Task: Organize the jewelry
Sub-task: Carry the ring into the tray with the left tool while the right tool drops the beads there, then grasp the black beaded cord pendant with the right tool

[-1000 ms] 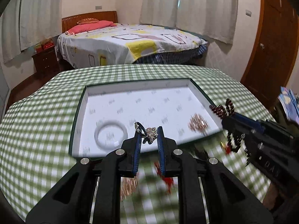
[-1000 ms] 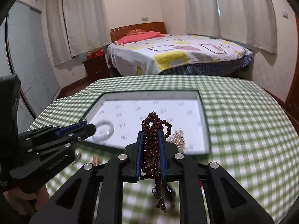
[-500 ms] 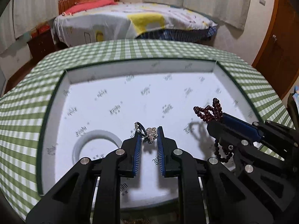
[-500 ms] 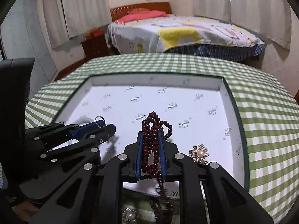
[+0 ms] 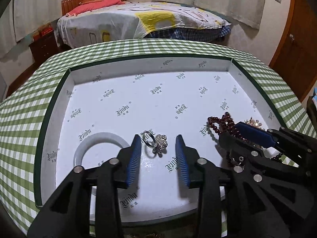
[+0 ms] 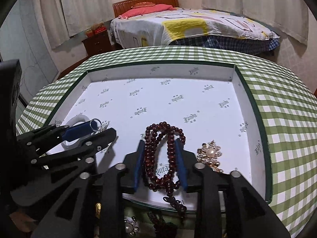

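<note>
A white box tray (image 5: 59, 103) with a dark green rim lies on the green checked table. My left gripper (image 5: 158, 144) is open over the tray; a silver ring with a sparkly flower (image 5: 157, 142) lies free between its fingers. My right gripper (image 6: 160, 148) is open; a dark red bead bracelet (image 6: 164, 154) lies on the tray floor between its fingers, its tassel (image 6: 176, 202) over the near rim. A white bangle (image 5: 99, 146) lies at the tray's left. A gold pearl brooch (image 6: 210, 152) lies at the right.
More jewelry lies on the table in front of the tray: a pearl flower piece (image 6: 129, 226), a gold bead (image 6: 98, 208) and dark beads (image 6: 164, 228). Beyond the table stand a bed (image 5: 138, 19), a nightstand (image 5: 44, 43) and a wooden door (image 5: 297, 39).
Both grippers have opened over the tray. The ring has dropped from the left gripper onto the tray floor. The bead bracelet has been let go and now lies in the tray.
</note>
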Action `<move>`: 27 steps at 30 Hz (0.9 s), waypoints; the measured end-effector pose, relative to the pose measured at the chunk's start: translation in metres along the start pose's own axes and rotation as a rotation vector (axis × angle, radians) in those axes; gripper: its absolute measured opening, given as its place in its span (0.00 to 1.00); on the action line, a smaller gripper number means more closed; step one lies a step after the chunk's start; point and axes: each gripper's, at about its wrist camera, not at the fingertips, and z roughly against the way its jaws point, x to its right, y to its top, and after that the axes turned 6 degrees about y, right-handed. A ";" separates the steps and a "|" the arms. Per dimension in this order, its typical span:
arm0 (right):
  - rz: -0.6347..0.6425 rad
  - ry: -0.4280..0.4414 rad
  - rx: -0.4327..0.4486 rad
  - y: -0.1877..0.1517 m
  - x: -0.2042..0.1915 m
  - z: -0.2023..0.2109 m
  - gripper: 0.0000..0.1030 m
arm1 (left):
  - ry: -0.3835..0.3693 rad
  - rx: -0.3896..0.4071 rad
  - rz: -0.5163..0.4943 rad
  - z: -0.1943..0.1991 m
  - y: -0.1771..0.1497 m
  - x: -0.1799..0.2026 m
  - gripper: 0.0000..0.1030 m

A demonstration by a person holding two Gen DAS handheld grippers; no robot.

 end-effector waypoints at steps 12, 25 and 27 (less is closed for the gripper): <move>0.006 -0.003 0.054 0.002 -0.004 0.030 0.39 | -0.007 0.055 0.037 0.030 0.003 -0.010 0.62; -0.008 -0.049 0.089 -0.040 -0.004 0.091 0.39 | 0.014 0.097 0.061 0.088 -0.031 -0.021 0.63; -0.009 -0.053 0.076 -0.050 -0.004 0.093 0.39 | 0.018 0.088 0.067 0.093 -0.040 -0.022 0.63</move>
